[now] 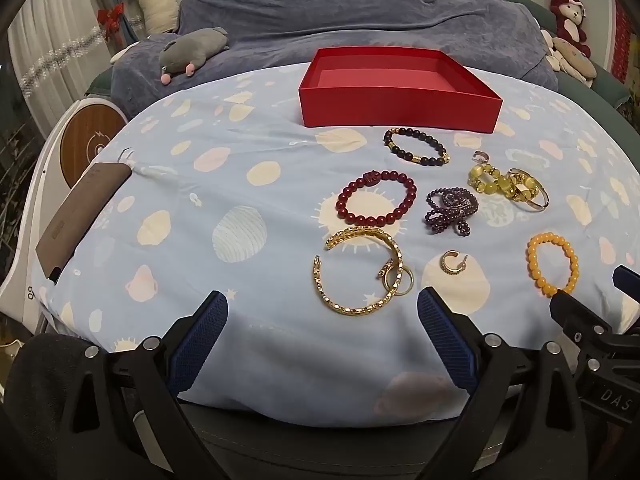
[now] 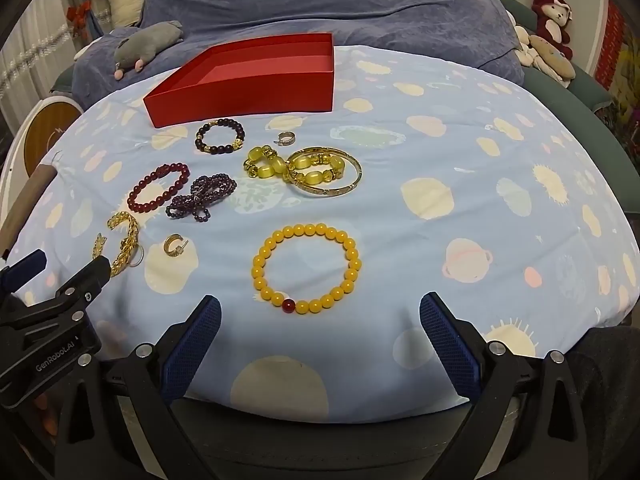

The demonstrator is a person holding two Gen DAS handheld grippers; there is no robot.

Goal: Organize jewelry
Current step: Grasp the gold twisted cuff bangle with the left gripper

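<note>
Blue patterned cloth (image 1: 240, 152) is covering the work surface, with a blanket (image 1: 360, 12) and plush toys lying beyond it. At the far side a red box (image 1: 396, 108) is sitting open, nothing showing inside. Jewelry is lying loose on the cloth near the box: a dark bracelet (image 1: 416, 147) closest to it, a red bracelet (image 1: 376, 198) and purple beads (image 1: 452, 208) further toward the viewer, yellow stone bracelets (image 2: 296, 166) overlapping a gold bangle (image 2: 340, 184) to the right. Gold chain bracelets (image 1: 360, 276) are lying just ahead of the left gripper (image 1: 322, 304), whose jaws are standing wide, holding nothing. An amber bracelet (image 2: 306, 268) is lying just ahead of the right gripper (image 2: 320, 308), its jaws likewise wide and holding nothing. Two small earrings (image 1: 452, 262) are resting apart among the bracelets.
</note>
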